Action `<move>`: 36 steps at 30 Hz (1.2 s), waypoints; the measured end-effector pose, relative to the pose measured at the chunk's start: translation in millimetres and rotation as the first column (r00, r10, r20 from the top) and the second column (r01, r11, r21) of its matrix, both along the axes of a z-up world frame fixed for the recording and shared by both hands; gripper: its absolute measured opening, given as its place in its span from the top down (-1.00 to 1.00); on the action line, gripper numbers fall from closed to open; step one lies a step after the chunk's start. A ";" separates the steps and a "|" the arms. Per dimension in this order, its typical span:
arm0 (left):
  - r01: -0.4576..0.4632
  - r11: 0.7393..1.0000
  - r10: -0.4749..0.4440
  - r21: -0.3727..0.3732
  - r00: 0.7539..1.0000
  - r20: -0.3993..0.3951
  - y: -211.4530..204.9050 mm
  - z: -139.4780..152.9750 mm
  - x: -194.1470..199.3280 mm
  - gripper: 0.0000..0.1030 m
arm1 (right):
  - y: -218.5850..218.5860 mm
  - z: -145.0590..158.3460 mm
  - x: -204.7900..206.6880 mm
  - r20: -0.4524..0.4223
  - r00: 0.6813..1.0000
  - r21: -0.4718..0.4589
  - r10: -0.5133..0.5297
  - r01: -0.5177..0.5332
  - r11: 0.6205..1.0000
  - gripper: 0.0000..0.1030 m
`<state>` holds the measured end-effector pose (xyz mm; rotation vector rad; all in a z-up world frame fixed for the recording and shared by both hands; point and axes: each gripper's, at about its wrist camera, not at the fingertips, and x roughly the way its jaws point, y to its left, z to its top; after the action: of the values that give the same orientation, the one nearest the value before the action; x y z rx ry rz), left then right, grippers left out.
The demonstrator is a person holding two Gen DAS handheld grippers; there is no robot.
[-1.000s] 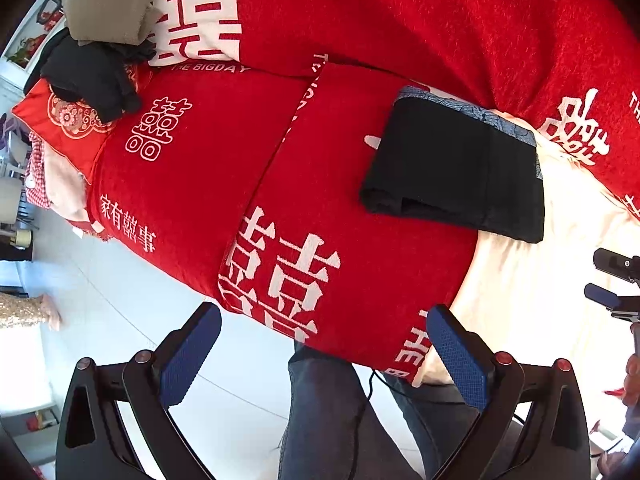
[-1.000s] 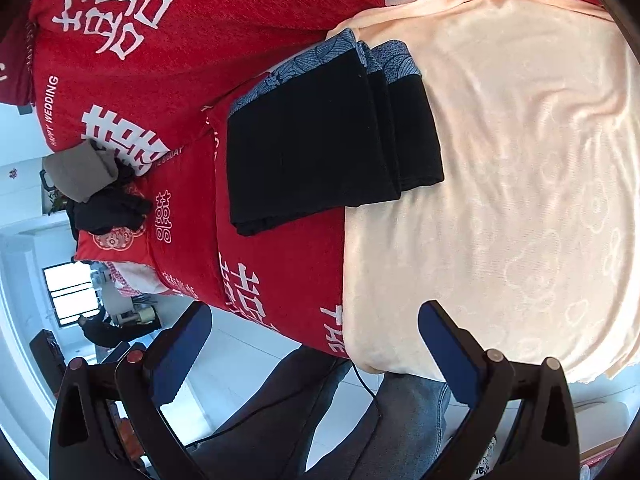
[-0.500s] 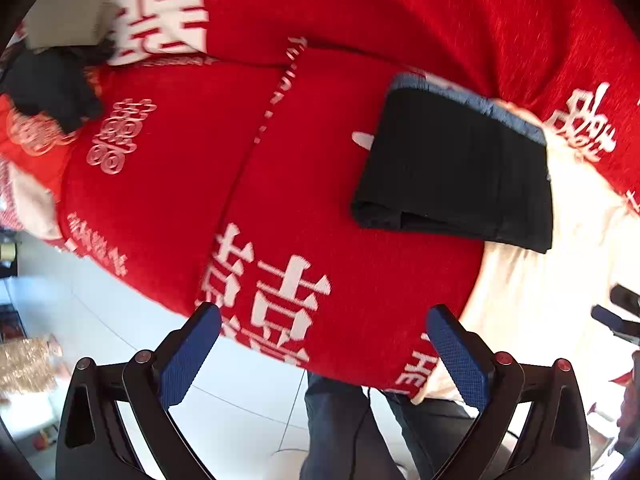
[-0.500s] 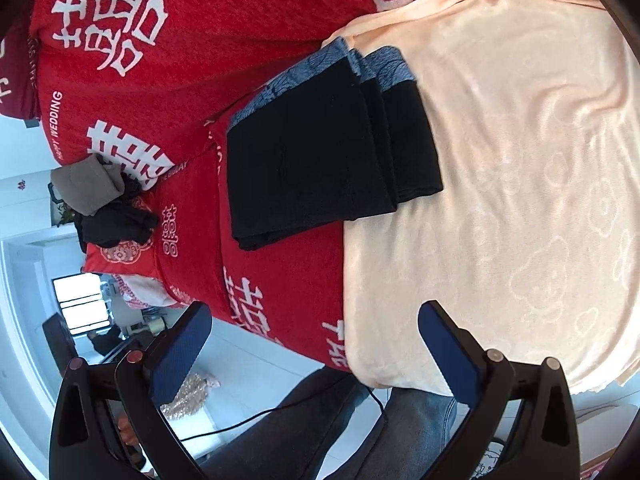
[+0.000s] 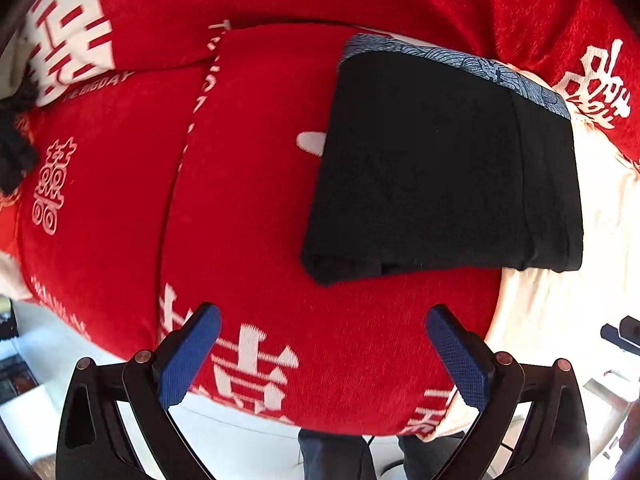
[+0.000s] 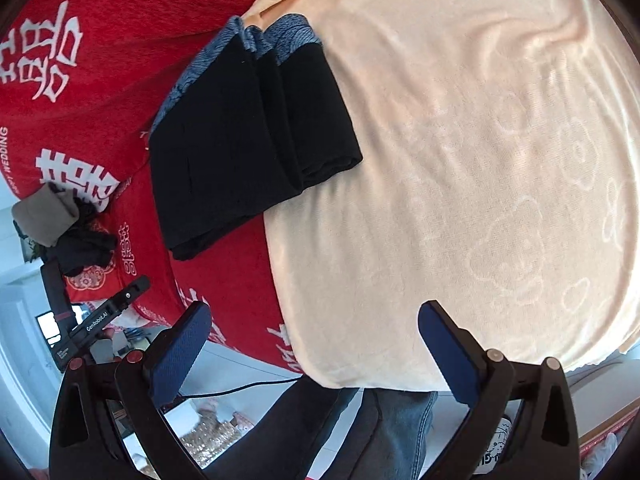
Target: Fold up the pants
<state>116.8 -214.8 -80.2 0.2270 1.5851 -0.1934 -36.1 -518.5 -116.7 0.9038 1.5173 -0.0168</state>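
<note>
Matt black cloth pants (image 5: 440, 172) lie on a coarse-woven red blanket (image 5: 248, 208) and plush peach blanket (image 6: 480, 160).

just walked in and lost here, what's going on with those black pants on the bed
A person holds a claw in each hand, and both are open and empty. The left claw hovers low over the red wedding blanket, near the black pants. The pants already lie folded into a compact stack, partly on the red blanket and partly on the peach blanket. The right claw hangs by the bed's edge, touching nothing.
</note>
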 end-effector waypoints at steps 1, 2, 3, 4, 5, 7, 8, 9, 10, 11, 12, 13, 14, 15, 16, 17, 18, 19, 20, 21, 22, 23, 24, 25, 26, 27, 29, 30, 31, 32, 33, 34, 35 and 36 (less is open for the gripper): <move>0.004 1.000 -0.003 -0.003 1.000 0.002 -1.3 -1.7 2.7 -1.00 | -0.8 -1.5 1.9 0.006 1.000 0.001 -0.003 0.003 1.000 -1.00; 0.006 1.000 -0.006 -0.011 1.000 0.003 -2.6 -3.4 6.0 -1.00 | -1.6 -2.8 4.5 0.011 1.000 0.000 -0.004 0.004 1.000 -1.00; 0.007 1.000 -0.007 -0.014 1.000 0.005 -3.1 -4.6 8.7 -1.00 | -2.4 -4.2 7.4 0.016 1.000 -0.004 -0.003 0.003 1.000 -1.00; 0.008 1.000 -0.008 -0.015 1.000 0.008 -3.6 -5.8 11.2 -1.00 | -3.0 -6.0 11.8 0.023 1.000 -0.006 -0.001 0.001 1.000 -1.00; 0.009 1.000 -0.008 -0.017 1.000 0.010 -4.1 -6.9 13.7 -1.00 | -3.5 -7.4 14.8 0.026 1.000 -0.007 0.003 -0.002 1.000 -1.00; 0.007 1.000 -0.007 -0.019 1.000 0.014 -4.5 -9.0 17.8 -1.00 | -5.0 -11.1 22.8 0.031 0.999 -0.011 0.011 -0.010 1.000 -1.00; 0.008 1.000 -0.007 -0.021 1.000 0.016 -4.9 -10.1 20.0 -1.00 | -5.9 -12.1 25.5 0.034 0.999 -0.011 0.013 -0.013 1.000 -1.00; 0.008 1.000 -0.007 -0.022 1.000 0.019 -5.5 -11.0 21.2 -1.00 | -6.4 -13.3 28.4 0.037 0.999 -0.011 0.015 -0.015 1.000 -1.00; 0.009 1.000 -0.008 -0.021 1.000 0.022 -5.9 -12.0 22.7 -1.00 | -7.2 -14.6 31.4 0.041 0.999 -0.012 0.018 -0.017 1.000 -1.00; 0.011 1.000 -0.010 -0.023 1.000 0.026 -6.7 -13.5 24.6 -1.00 | -8.7 -15.5 34.3 0.046 0.999 -0.012 0.020 -0.019 1.000 -1.00; 0.011 1.000 -0.010 -0.023 1.000 0.028 -7.0 -15.1 25.6 -1.00 | -10.1 -16.8 37.4 0.053 0.998 -0.010 0.025 -0.024 1.000 -1.00; 0.009 1.000 -0.008 -0.024 0.999 0.032 -7.4 -16.6 26.7 -1.00 | -10.8 -17.7 39.2 0.057 0.998 -0.011 0.029 -0.028 1.000 -1.00; 0.007 1.000 -0.006 -0.029 0.999 0.038 -7.9 -17.9 27.6 -1.00 | -12.0 -18.5 40.7 0.060 0.998 -0.014 0.033 -0.033 0.999 -1.00; 0.010 0.999 -0.008 -0.039 0.999 0.042 -8.8 -19.6 28.2 -1.00 | -12.9 -19.1 41.4 0.064 0.997 -0.017 0.037 -0.036 0.999 -1.00; 0.014 0.999 -0.012 -0.046 0.999 0.045 -9.5 -21.0 28.6 -1.00 | -14.7 -20.4 42.6 0.069 0.997 -0.019 0.042 -0.041 0.999 -1.00; 0.021 0.998 -0.018 -0.056 0.999 0.049 -10.6 -22.8 28.4 -1.00 | -16.2 -21.7 43.0 0.074 0.996 -0.020 0.045 -0.044 0.999 -1.00; 0.026 0.997 -0.022 -0.074 0.998 0.052 -11.8 -24.3 29.0 -1.00 | -18.8 -23.6 43.5 0.081 0.996 -0.022 0.049 -0.047 0.999 -1.00; 0.031 0.995 -0.025 -0.099 0.998 0.054 -11.9 -24.7 29.6 -1.00 | -19.4 -25.5 43.1 0.087 0.995 -0.024 0.050 -0.048 0.999 -1.00; 0.034 0.990 -0.027 -0.134 0.998 0.056 -11.0 -25.1 31.0 -1.00 | -21.3 -27.0 43.0 0.095 0.994 -0.028 0.052 -0.050 0.998 -1.00; 0.034 0.984 -0.025 -0.177 0.998 0.055 -8.5 -25.3 34.0 -1.00 | -22.9 -28.1 42.7 0.104 0.993 -0.032 0.054 -0.051 0.998 -1.00; 0.030 0.973 -0.020 -0.229 0.999 0.046 -5.3 -26.0 38.1 -1.00 | -25.5 -30.6 43.2 0.118 0.991 -0.030 0.059 -0.055 0.998 -1.00; 0.023 0.957 -0.015 -0.288 0.999 0.029 -2.6 -27.4 43.6 -1.00 | -27.0 -33.1 43.9 0.127 0.990 -0.026 0.065 -0.062 0.998 -1.00; 0.021 0.941 -0.019 -0.337 1.000 0.011 -0.2 -29.9 50.5 -1.00 | -28.9 -35.8 45.6 0.137 0.988 -0.021 0.074 -0.072 0.997 -1.00; 0.027 0.923 -0.031 -0.383 0.999 -0.005 1.9 -33.8 58.7 -1.00 | -31.2 -37.8 48.0 0.148 0.986 -0.017 0.081 -0.079 0.997 -1.00; 0.033 0.914 -0.040 -0.405 0.999 -0.009 3.0 -36.8 64.4 -1.00 | -33.3 -40.0 51.2 0.163 0.983 -0.008 0.088 -0.087 0.996 -1.00; 0.042 0.906 -0.051 -0.422 0.999 -0.011 3.8 -41.5 71.5 -1.00 | -35.6 -41.4 55.5 0.180 0.979 0.005 0.092 -0.095 0.995 -1.00; 0.044 0.892 -0.061 -0.450 0.998 -0.023 7.3 -53.5 85.2 -1.00 | -40.4 -46.0 65.2 0.211 0.972 0.020 0.100 -0.107 0.994 -1.00; 0.032 0.874 -0.062 -0.485 0.997 -0.047 9.3 -60.7 91.0 -1.00 | -44.6 -49.9 72.4 0.230 0.968 0.030 0.102 -0.111 0.993 -1.00; 0.021 0.862 -0.062 -0.506 0.996 -0.064 9.6 -65.7 93.4 -1.00 | -46.5 -53.1 76.4 0.241 0.965 0.041 0.099 -0.112 0.993 -1.00; 0.012 0.851 -0.063 -0.525 0.995 -0.080 10.8 -73.1 97.2 -1.00 | -49.8 -57.4 82.5 0.254 0.963 0.065 0.094 -0.114 0.991 -1.00; 0.007 0.843 -0.068 -0.537 0.993 -0.094 10.8 -80.0 100.0 -1.00 | -52.2 -60.9 87.6 0.266 0.960 0.091 0.089 -0.117 0.989 -1.00; 0.006 0.839 -0.075 -0.544 0.992 -0.105 9.6 -86.7 102.1 -1.00 | -54.4 -64.2 93.5 0.285 0.955 0.122 0.083 -0.122 0.985 -1.00; 0.006 0.833 -0.085 -0.553 0.989 -0.117 7.6 -93.0 101.7 -1.00 | -55.5 -66.1 97.7 0.305 0.949 0.154 0.076 -0.128 0.980 -1.00; 0.012 0.827 -0.090 -0.562 0.990 -0.112 4.4 -96.1 101.5 -1.00 | -56.6 -68.1 101.1 0.323 0.944 0.187 0.067 -0.133 0.973 -1.00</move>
<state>218.3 -210.3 -176.4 -0.2108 1.5853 -0.7197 65.0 -575.1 -184.8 0.9419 1.2778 0.3513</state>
